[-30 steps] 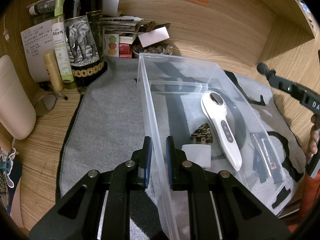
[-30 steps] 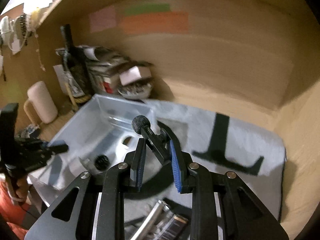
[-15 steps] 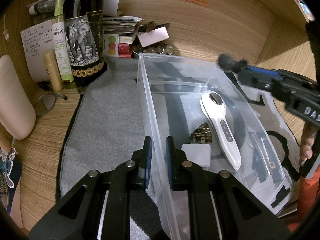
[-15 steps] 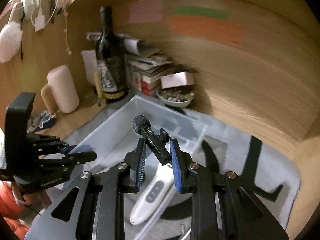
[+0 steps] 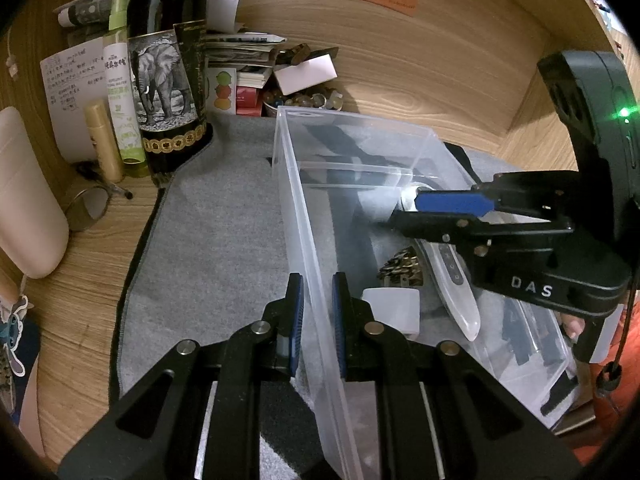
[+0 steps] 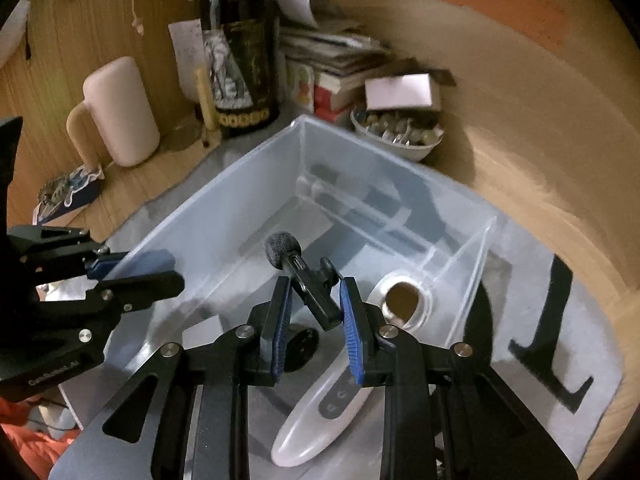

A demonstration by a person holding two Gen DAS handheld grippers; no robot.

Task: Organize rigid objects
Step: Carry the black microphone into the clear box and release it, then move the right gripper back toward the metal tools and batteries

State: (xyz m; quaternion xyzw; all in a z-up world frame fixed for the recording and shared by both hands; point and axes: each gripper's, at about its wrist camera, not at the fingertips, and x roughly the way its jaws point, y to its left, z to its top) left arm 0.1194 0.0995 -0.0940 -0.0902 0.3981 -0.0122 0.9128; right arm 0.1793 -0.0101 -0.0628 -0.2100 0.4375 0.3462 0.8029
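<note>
The near wall of the clear plastic bin (image 5: 304,216) is clamped between the left tongs (image 5: 316,312). A small clip-on microphone (image 6: 304,276) with a foam tip is held in the right tongs (image 6: 316,324), above the bin's interior. Inside the bin, a white handheld device (image 6: 320,420) and a white charger plug (image 5: 394,308) are seen lying on the bottom. The bin is set on a grey mat (image 5: 216,240) on the wooden counter (image 5: 80,280).
</note>
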